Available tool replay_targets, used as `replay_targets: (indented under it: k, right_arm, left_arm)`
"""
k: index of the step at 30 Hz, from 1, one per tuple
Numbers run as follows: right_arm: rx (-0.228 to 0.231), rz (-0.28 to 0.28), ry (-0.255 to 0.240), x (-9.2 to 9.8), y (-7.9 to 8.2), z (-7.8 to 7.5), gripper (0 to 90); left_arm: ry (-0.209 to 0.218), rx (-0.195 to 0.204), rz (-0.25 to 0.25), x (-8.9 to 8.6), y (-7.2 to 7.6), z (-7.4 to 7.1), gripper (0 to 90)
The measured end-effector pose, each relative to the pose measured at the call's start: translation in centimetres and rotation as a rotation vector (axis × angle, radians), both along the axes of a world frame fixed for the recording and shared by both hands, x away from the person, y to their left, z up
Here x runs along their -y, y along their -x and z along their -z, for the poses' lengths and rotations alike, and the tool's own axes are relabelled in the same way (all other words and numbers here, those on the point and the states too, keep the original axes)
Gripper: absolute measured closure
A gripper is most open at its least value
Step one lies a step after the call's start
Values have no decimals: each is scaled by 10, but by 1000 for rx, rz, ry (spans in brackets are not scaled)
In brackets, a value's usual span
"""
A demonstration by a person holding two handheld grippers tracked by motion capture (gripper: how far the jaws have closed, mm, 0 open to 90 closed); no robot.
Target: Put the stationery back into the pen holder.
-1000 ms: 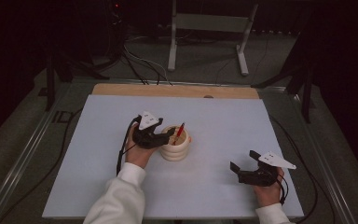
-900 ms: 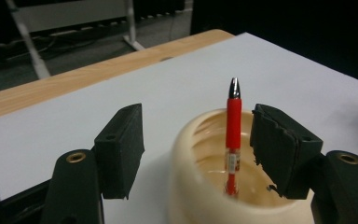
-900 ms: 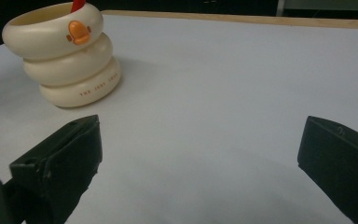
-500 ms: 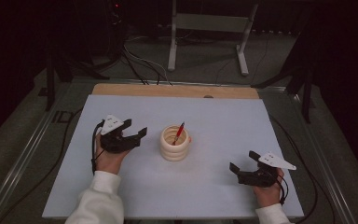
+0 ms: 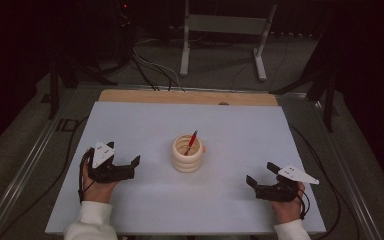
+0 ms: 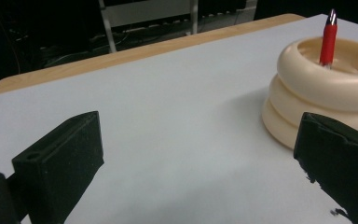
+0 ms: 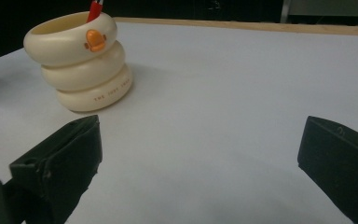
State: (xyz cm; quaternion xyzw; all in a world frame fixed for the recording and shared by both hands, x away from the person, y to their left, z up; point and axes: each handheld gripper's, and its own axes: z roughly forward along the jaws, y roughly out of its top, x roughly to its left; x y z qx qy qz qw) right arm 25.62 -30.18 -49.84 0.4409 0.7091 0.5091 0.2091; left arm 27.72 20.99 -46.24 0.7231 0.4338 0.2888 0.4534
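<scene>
From the high view, I see the cream-coloured holder of three stacked plastic rings (image 5: 188,153) standing upright in the middle of the pale blue table (image 5: 130,210), with a red pen (image 5: 192,142) in it, leaning its tip up and away from me. My left gripper (image 5: 134,163) sits just to the holder's left, jaws pointing at it; my right gripper (image 5: 250,180) lies farther off to the right and nearer me. I judge the left hand the closer one for any next reach.

In the left gripper view, its jaws have just been opening and now stand wide with nothing between them. The holder (image 6: 324,88) lies ahead and to the right, behind the right jaw, and the pen (image 6: 328,38) stands nearly upright in it.

In the right gripper view, those jaws are also spread wide and empty. The holder (image 7: 81,63), with an orange beak-like mark on it, stands ahead to the left, well apart.
</scene>
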Motion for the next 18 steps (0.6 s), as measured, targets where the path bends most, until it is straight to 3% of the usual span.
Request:
replay_targets:
  k: [10,18]
  right_arm:
    - [9,1,-5,1,2,-1,0]
    - [21,-9,-2,0,4,-2,0]
  left_arm:
    - [24,22,-26,-17,18,20,10]
    - [49,57,-62,-27,29,24,10]
